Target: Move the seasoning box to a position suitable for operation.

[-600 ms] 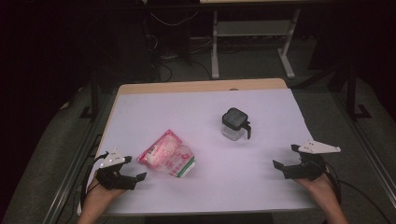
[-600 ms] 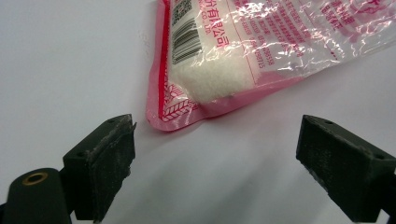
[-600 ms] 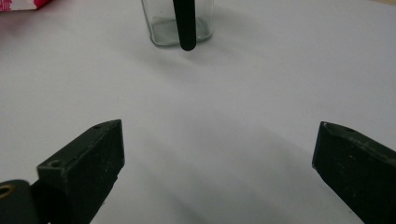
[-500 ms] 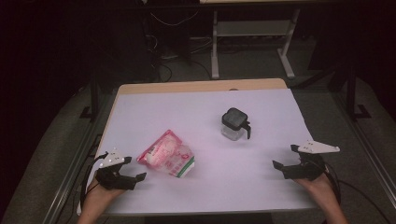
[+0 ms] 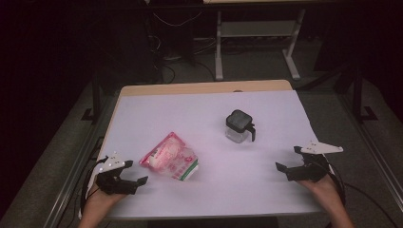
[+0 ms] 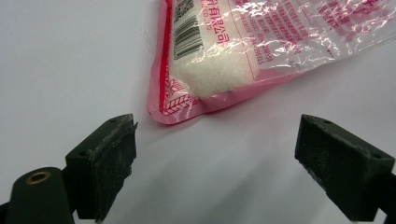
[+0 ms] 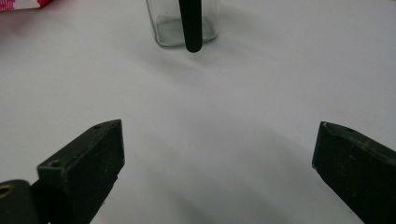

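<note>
Resting on white table (image 5: 266, 190) | left gripper (image 5: 124, 179) jaws wide apart, empty, just short of pink packet (image 5: 170, 156) | right gripper (image 5: 299, 166) jaws apart, empty, facing glass jar (image 5: 239, 126), near it

bag (image 5: 170, 156) on table (image 5: 209, 109), just ahead-right of left claw (image 5: 129, 176) | jar (image 5: 239, 126) on table, well ahead-left of right claw (image 5: 288, 160)
</note>
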Motion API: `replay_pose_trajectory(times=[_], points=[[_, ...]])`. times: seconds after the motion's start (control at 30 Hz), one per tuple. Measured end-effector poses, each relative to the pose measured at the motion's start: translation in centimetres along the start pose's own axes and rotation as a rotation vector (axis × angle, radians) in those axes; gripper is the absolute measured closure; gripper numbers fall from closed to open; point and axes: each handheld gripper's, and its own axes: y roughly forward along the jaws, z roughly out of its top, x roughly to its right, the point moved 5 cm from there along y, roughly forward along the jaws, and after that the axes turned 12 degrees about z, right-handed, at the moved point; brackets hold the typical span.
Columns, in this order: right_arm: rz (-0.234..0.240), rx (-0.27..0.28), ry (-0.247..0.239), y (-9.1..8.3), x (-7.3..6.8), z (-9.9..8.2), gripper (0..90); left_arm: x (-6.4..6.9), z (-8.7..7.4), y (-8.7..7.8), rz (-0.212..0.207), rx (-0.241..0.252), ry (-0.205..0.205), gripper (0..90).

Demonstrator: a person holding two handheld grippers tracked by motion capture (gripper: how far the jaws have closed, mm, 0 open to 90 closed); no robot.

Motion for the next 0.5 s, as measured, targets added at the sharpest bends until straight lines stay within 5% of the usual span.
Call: replay_pose_trajectory(times=[0.5], points=[[0.023,-0.037,-0.006,1.2,0.2,2.6,2.0,0.5,0.0,0.2,-0.014,0.001,-0.012,11.9]])
